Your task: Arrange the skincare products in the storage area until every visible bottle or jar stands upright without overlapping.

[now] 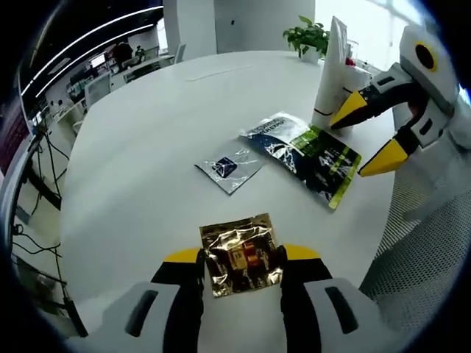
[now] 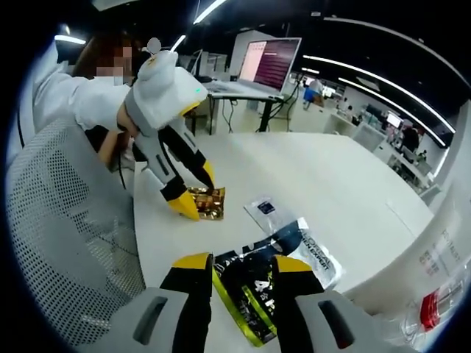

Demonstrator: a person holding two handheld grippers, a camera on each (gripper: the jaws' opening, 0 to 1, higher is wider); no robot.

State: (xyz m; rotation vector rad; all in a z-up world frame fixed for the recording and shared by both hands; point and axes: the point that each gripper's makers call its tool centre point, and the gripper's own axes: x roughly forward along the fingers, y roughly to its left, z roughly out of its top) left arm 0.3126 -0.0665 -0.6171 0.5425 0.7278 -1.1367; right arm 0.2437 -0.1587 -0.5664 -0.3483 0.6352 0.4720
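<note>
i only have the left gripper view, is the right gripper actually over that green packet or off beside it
Observer: The right gripper is open, and the end of the green packet lies between its jaws.
Operator: whats the red bit by the white tube
Observer: A small clear bottle with a red cap, close beside the tube.
Operator: anything behind my camera
Observer: An open laptop, past the far edge of the table.

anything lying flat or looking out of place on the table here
Yes. Three sachets lie flat on the white table rather than upright: a crinkled gold sachet between the left hand-held gripper's jaws, a small clear sachet, and a dark green pouch. The white tube stands upright.
</note>
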